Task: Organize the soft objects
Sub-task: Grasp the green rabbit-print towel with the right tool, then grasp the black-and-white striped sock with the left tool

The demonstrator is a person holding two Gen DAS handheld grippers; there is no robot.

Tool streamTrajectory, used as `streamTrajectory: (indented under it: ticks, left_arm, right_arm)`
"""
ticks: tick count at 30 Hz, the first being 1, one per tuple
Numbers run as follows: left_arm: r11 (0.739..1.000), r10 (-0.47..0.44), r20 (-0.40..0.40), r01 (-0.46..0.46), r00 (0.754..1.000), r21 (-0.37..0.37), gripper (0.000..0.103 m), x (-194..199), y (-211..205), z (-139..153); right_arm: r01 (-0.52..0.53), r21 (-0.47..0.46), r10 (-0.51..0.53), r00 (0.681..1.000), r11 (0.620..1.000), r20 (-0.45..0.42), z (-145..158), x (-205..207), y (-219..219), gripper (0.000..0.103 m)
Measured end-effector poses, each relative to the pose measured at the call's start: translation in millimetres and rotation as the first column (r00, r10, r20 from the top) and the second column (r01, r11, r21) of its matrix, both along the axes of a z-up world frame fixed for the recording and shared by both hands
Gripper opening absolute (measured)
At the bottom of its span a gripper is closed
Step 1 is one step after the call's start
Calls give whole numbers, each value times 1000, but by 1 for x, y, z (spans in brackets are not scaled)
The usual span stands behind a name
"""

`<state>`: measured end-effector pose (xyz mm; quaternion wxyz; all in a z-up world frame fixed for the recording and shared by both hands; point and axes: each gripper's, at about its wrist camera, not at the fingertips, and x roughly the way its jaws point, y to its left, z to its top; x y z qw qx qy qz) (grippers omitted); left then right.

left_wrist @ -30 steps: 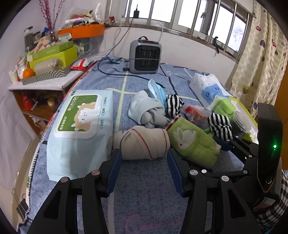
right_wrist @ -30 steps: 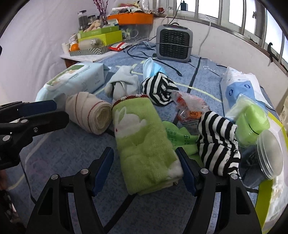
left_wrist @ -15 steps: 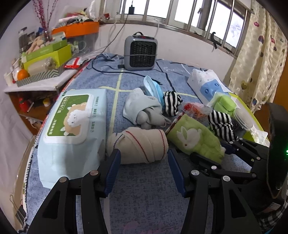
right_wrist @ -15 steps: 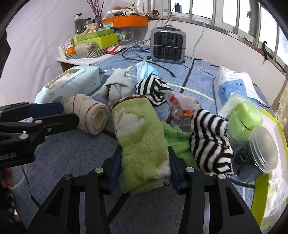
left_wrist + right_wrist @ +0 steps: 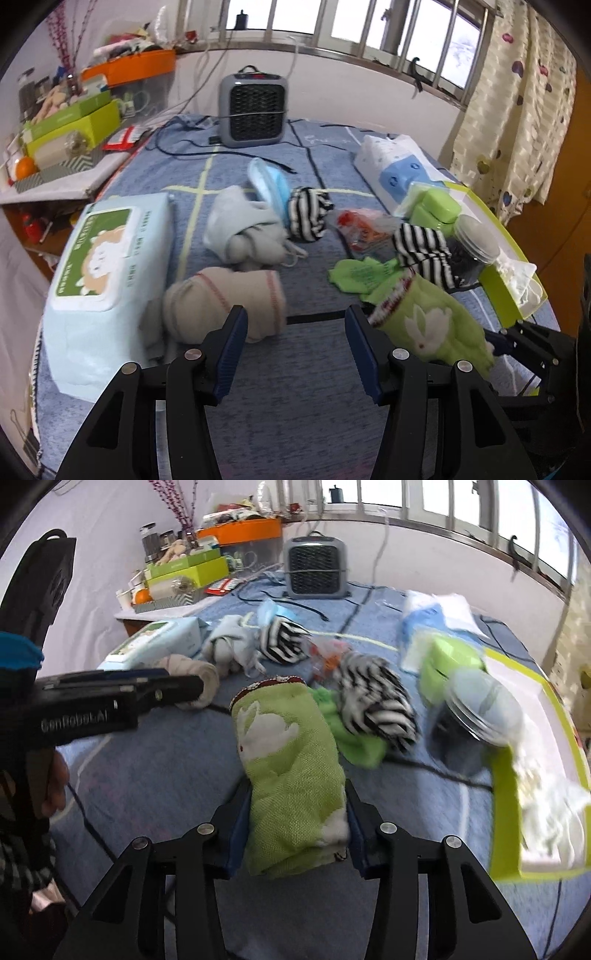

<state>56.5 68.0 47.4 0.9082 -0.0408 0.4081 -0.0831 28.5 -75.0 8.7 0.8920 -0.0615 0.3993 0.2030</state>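
My right gripper [image 5: 295,830] is shut on a rolled green towel with a white rabbit [image 5: 291,760] and holds it above the blue bedspread; the towel also shows at the right of the left wrist view [image 5: 432,325]. My left gripper [image 5: 295,343] is open and empty, with a beige rolled cloth [image 5: 229,302] just beyond its left finger. Further back lie a grey sock bundle [image 5: 243,229], a striped sock ball [image 5: 308,214], a second striped sock [image 5: 424,251] and a green cloth [image 5: 358,273].
A large wet-wipes pack [image 5: 103,273] lies at the left. A grey heater [image 5: 253,109] stands at the back. A yellow-green tray [image 5: 517,775] with a jar [image 5: 476,709] and a green box [image 5: 450,661] sits at the right. A cluttered side table [image 5: 55,140] is far left.
My right gripper closed on the green towel and lifted it off the bed. My left gripper drew back and to the right, away from the beige roll, still open.
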Motion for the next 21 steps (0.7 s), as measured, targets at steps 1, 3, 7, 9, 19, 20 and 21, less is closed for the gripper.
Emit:
streamTrajectory:
  ticks: [1,3,7,9,19,20,21]
  left_arm:
    - [1000,-8,2,8,1000,0,54,1,-4,1]
    - [999,-33,4,33,999,-1,54,3,-13,1]
    - [997,-81,-7,81,997,-19,54,10,-31,-1]
    - [994,-101,-22,101,995,-33,54,13,-41,-4]
    - [979,-185,-2,184,983,-85,58,33,-83,3]
    - [977,-195,1,195,981,-92,59,35,-88,4]
    - [973,-209,-4,208,978,-99,61,38,-92,4]
  right_arm:
    - [10,-2,-10,1000,1000,-1,0,-2,-5,46]
    - [30,-4,-30,1000,1000,-2,1,-8,-16,46]
    - [87,-18,-87,996,996,0,1,-15,-37,46]
    - [107,-18,-107,994,994,-3,0,-18,-45,46]
    - [174,-13,-174,984,985,-28,-8,-27,-76,46]
    - [175,-11,-176,984,984,-29,-8,-27,-78,46]
    - [177,-9,-177,984,984,-30,-8,-27,-79,46]
